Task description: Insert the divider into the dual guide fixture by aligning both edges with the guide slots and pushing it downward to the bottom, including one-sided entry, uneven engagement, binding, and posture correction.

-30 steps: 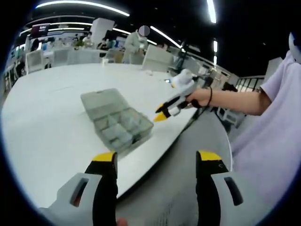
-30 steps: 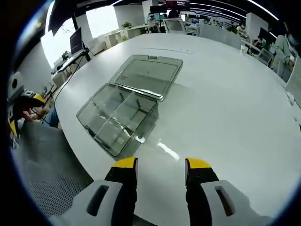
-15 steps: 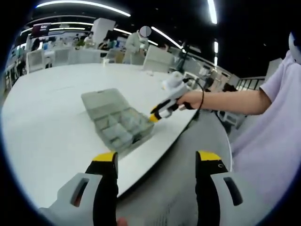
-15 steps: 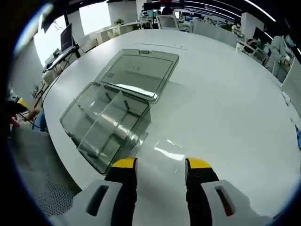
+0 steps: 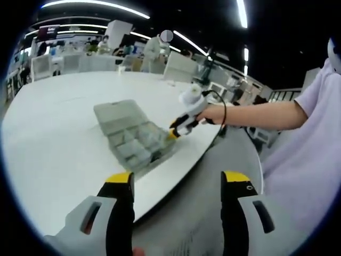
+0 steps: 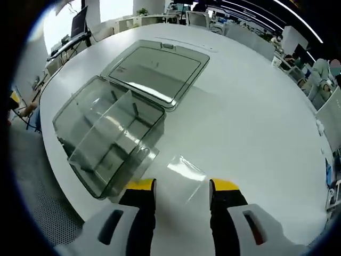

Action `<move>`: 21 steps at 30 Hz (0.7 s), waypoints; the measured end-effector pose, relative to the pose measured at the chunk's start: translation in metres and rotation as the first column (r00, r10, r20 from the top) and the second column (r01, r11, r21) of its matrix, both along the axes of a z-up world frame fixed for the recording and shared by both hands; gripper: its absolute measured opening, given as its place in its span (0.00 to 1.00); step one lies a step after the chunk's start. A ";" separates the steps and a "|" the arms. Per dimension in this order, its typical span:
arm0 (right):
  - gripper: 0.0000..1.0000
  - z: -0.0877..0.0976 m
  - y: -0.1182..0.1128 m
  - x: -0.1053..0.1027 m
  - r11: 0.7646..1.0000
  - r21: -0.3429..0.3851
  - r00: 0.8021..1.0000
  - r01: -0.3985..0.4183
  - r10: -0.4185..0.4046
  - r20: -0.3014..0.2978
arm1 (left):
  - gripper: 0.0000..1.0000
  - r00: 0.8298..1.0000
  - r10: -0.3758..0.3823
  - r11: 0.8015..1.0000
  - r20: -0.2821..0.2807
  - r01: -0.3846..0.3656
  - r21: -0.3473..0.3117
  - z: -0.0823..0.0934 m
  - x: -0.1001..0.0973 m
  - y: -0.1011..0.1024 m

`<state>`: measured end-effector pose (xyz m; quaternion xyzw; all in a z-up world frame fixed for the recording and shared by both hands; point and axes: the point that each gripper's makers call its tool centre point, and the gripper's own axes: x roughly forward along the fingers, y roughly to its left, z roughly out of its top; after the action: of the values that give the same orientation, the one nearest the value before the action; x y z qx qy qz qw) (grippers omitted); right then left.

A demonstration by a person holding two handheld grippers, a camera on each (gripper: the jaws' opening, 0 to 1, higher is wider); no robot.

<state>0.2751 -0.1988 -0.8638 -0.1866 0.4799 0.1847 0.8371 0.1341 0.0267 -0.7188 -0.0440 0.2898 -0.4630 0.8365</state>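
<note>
A clear plastic box [image 6: 101, 136] lies open on the white table [image 6: 256, 122], its lid [image 6: 157, 69] folded back flat and thin partitions standing inside the base. A clear flat divider [image 6: 184, 166] lies on the table beside the box's near corner, just ahead of my right gripper [image 6: 181, 185], which is open with nothing between its fingers. In the left gripper view the box [image 5: 133, 138] sits near the table's edge, and the right gripper [image 5: 173, 133], held in a hand, points down at its right corner. My left gripper [image 5: 177, 178] hangs open off the table, well short of the box.
The round table's edge [image 5: 181, 173] runs between my left gripper and the box, with grey floor [image 5: 213, 160] below. The person's arm [image 5: 261, 114] reaches in from the right. A person [image 5: 154, 50] and white chairs stand at the table's far side.
The right gripper has moved forward and down toward the box's near corner and the flat divider. The left gripper has stayed where it was, open.
</note>
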 end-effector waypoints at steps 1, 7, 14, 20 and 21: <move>0.36 0.001 -0.003 0.000 1.000 -0.003 1.000 0.001 -0.001 0.002 | 0.64 1.000 0.001 1.000 0.000 -0.001 0.000 0.000 0.000 0.000; 0.33 0.002 -0.011 -0.001 1.000 -0.006 1.000 0.016 -0.016 -0.010 | 0.64 1.000 0.003 1.000 0.001 -0.003 -0.002 0.000 0.001 0.000; 0.37 0.001 -0.011 0.006 0.968 0.125 0.976 0.220 -0.219 -0.016 | 0.64 1.000 0.004 1.000 -0.001 -0.004 -0.002 0.000 0.001 0.000; 0.38 -0.003 -0.015 0.002 0.954 0.120 0.962 0.274 -0.272 -0.036 | 0.64 1.000 0.013 1.000 0.002 -0.013 -0.008 0.001 0.002 0.001; 0.39 -0.004 -0.014 0.001 0.951 0.123 0.958 0.285 -0.282 -0.040 | 0.64 1.000 0.013 1.000 0.002 -0.013 -0.009 0.001 0.002 0.001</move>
<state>0.2761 -0.2132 -0.8673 -0.0600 0.4980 0.0947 0.8599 0.1363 0.0279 -0.7180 -0.0492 0.2867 -0.4587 0.8396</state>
